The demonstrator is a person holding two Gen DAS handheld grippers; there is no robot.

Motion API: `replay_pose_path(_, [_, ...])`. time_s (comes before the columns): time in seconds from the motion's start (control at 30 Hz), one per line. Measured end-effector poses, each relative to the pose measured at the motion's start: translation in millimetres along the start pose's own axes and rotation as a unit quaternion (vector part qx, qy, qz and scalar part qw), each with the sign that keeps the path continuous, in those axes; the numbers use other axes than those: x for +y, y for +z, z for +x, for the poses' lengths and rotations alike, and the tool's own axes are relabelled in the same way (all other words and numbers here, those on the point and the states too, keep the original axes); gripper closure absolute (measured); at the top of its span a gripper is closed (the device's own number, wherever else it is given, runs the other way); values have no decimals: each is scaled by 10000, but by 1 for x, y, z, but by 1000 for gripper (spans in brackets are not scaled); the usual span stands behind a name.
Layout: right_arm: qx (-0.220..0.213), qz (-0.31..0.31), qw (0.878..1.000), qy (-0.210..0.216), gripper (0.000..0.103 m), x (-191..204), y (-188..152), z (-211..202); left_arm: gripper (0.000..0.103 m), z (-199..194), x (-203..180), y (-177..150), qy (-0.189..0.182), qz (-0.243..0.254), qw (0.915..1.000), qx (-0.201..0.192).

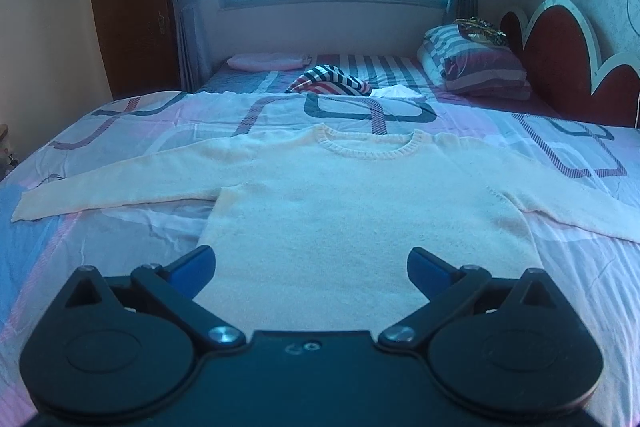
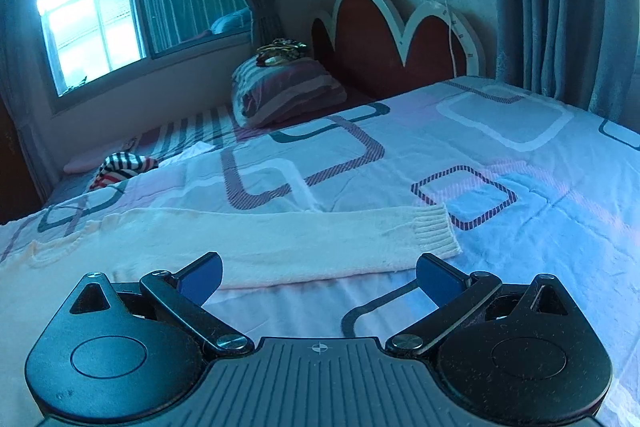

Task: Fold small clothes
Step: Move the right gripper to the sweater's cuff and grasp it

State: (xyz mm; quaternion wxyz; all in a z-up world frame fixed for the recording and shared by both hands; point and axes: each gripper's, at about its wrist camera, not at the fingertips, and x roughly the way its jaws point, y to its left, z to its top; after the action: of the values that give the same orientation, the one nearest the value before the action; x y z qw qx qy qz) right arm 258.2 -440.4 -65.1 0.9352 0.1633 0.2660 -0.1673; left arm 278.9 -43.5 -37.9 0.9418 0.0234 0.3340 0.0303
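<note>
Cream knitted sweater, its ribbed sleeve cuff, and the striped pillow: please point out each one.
cream knitted sweater (image 1: 340, 211), left wrist view, middle of chest
ribbed sleeve cuff (image 2: 434, 233), right wrist view, ribbed end
striped pillow (image 2: 288, 93), right wrist view, front side

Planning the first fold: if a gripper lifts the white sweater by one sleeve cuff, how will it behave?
The white sweater is soft knit lying flat, so it will probably droop limply. The sleeve would likely trail and drag the body. Its fuzzy surface probably grips the bedsheet rather than sliding.
</note>
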Motion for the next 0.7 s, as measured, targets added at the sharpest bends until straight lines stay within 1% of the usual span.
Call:
replay_pose_path(0.03, [31, 79, 10000, -1, 1, -7, 2, 7, 1, 4, 1, 1, 39, 3, 10000, 47])
replay_pose_path(0.07, [39, 117, 9999, -30, 4, -12, 2, 14, 1, 8, 2, 2, 69, -18, 9999, 104])
replay_pose_path(0.1, [96, 141, 9998, -60, 20, -18, 3, 22, 1, 12, 5, 2, 86, -64, 9998, 161])
replay_pose_path(0.13, [174, 200, 9996, -98, 30, -23, 4, 30, 1, 17, 7, 3, 100, -126, 9996, 220])
replay_pose_path(0.27, [269, 518, 9979, -274, 31, -45, 2, 53, 2, 32, 14, 5, 222, -217, 9989, 363])
replay_pose_path(0.3, [298, 613, 9972, -301, 39, -52, 1, 58, 4, 35, 14, 5, 221, -228, 9987, 397])
replay_pose_path(0.33, [355, 732, 9962, -323, 49, -58, 0, 63, 6, 38, 15, 5, 213, -247, 9985, 429])
replay_pose_path(0.37, [414, 867, 9948, -348, 52, -66, -2, 68, 8, 42, 14, 6, 182, -268, 9984, 468])
replay_pose_path(0.43, [510, 1146, 9913, -392, 54, -80, -4, 76, 14, 47, 13, 8, 121, -325, 9978, 558])
replay_pose_path(0.53, [530, 1407, 9877, -438, 55, -93, -7, 78, 18, 50, 8, 11, 65, -265, 9982, 529])
replay_pose_path(0.6, [504, 1605, 9852, -340, 55, -101, -7, 78, 20, 51, 4, 13, 8, -217, 9983, 538])
replay_pose_path(0.67, [461, 1834, 9817, -229, 55, -108, -6, 79, 21, 53, 1, 14, -30, -178, 9983, 562])
replay_pose_path(0.7, [442, 1914, 9803, -202, 57, -112, -5, 80, 23, 53, -1, 16, -47, -169, 9983, 564])
